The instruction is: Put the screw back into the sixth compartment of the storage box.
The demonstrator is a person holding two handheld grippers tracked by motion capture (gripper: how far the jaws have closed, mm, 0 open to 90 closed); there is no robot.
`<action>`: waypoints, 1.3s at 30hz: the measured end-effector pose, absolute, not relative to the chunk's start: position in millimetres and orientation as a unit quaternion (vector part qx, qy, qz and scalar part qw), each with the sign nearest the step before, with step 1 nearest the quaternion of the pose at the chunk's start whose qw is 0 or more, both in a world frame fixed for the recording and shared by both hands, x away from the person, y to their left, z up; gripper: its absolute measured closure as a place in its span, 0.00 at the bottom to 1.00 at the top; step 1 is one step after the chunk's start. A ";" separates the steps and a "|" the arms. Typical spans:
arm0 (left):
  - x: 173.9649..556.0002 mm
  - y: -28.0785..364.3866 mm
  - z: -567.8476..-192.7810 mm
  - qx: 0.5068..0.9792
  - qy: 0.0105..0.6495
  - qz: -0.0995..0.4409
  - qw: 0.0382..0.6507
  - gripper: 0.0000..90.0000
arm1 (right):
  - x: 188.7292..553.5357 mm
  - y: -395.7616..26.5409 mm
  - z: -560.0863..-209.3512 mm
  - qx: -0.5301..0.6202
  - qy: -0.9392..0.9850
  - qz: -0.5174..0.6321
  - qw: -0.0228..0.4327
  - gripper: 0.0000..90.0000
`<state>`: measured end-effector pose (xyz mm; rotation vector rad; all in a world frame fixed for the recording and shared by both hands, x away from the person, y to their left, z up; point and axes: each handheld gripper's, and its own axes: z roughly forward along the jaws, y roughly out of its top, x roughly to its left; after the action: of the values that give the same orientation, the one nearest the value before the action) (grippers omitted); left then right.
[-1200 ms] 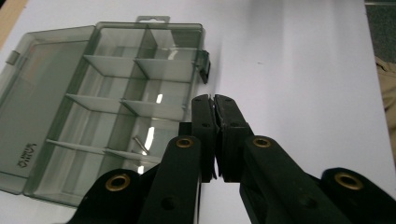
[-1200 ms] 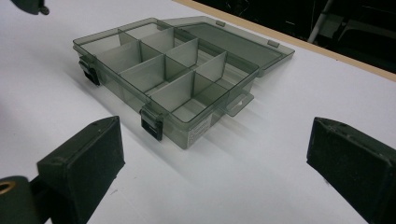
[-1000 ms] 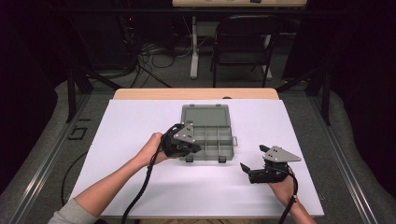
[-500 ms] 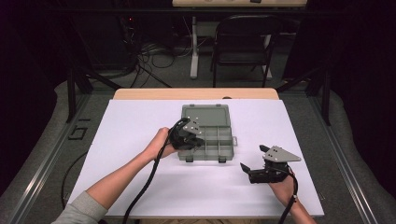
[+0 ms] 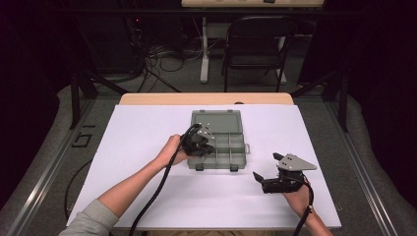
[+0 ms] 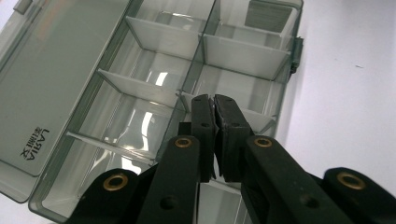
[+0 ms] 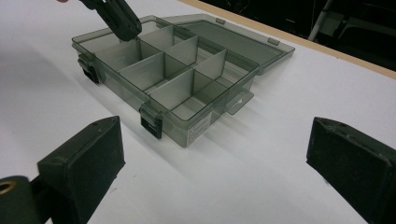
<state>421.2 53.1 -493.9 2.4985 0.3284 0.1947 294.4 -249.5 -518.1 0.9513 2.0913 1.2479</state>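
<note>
A smoky grey clear plastic organiser box [image 5: 231,156] lies open mid-table, its lid [image 5: 216,120] flat behind it and its divided compartments looking bare. My left gripper [image 5: 206,147] dips over the box's front left compartments, jaws shut, with nothing visible between them. In the left gripper view its tips [image 6: 214,100] hover just above a divider [image 6: 140,91]. In the right gripper view the left gripper [image 7: 125,25] reaches the box's [image 7: 205,125] far left corner. My right gripper [image 5: 265,166] rests on the table right of the box, jaws wide open and bare [image 7: 215,136].
The white table top [image 5: 147,128] has free room left, right and in front of the box. A wooden strip [image 5: 206,98] edges the far side. A black folding chair [image 5: 255,44] and floor cables stand beyond the table.
My left gripper has moved rightward and down, from beside the box's left edge to over its compartments. The right gripper has stayed put.
</note>
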 end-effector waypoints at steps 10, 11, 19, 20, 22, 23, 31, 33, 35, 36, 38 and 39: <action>422.6 56.6 -495.2 0.940 0.139 0.066 0.304 0.68 | 294.6 -249.8 -518.1 0.351 0.772 0.461 0.262 0.04; 422.1 57.6 -494.6 0.940 0.140 0.068 0.304 0.63 | 294.6 -249.8 -518.2 0.351 0.772 0.461 0.261 0.03; 416.9 70.9 -490.5 0.933 0.152 0.077 0.316 0.23 | 294.9 -249.6 -518.2 0.353 0.770 0.464 0.259 0.03; 416.3 72.2 -489.8 0.933 0.153 0.077 0.316 0.20 | 294.8 -249.6 -518.0 0.354 0.770 0.463 0.260 0.03; 414.6 75.7 -488.9 0.930 0.155 0.083 0.321 0.17 | 295.0 -249.8 -518.0 0.353 0.769 0.465 0.260 0.03; 413.7 77.5 -488.6 0.929 0.158 0.083 0.323 0.17 | 295.1 -249.9 -518.0 0.354 0.769 0.465 0.260 0.03; 406.5 92.0 -486.4 0.921 0.166 0.097 0.338 0.11 | 295.8 -250.6 -517.6 0.357 0.767 0.467 0.258 0.03; 404.8 95.0 -486.0 0.919 0.169 0.101 0.342 0.10 | 296.0 -250.4 -517.7 0.359 0.765 0.467 0.259 0.03; 403.5 97.7 -485.4 0.917 0.171 0.103 0.346 0.09 | 296.1 -250.8 -517.4 0.359 0.767 0.465 0.257 0.03; 403.0 99.3 -485.1 0.915 0.173 0.103 0.350 0.08 | 296.1 -250.8 -517.3 0.359 0.767 0.465 0.257 0.03; 401.3 102.3 -484.1 0.913 0.175 0.104 0.354 0.07 | 296.0 -250.7 -517.0 0.360 0.767 0.465 0.257 0.03; 400.4 103.5 -483.9 0.911 0.177 0.106 0.357 0.06 | 296.1 -250.5 -517.0 0.360 0.767 0.465 0.255 0.03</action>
<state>400.4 103.5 -483.9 2.3516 0.4559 0.2732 296.1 -250.5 -517.0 0.9776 2.0831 1.2636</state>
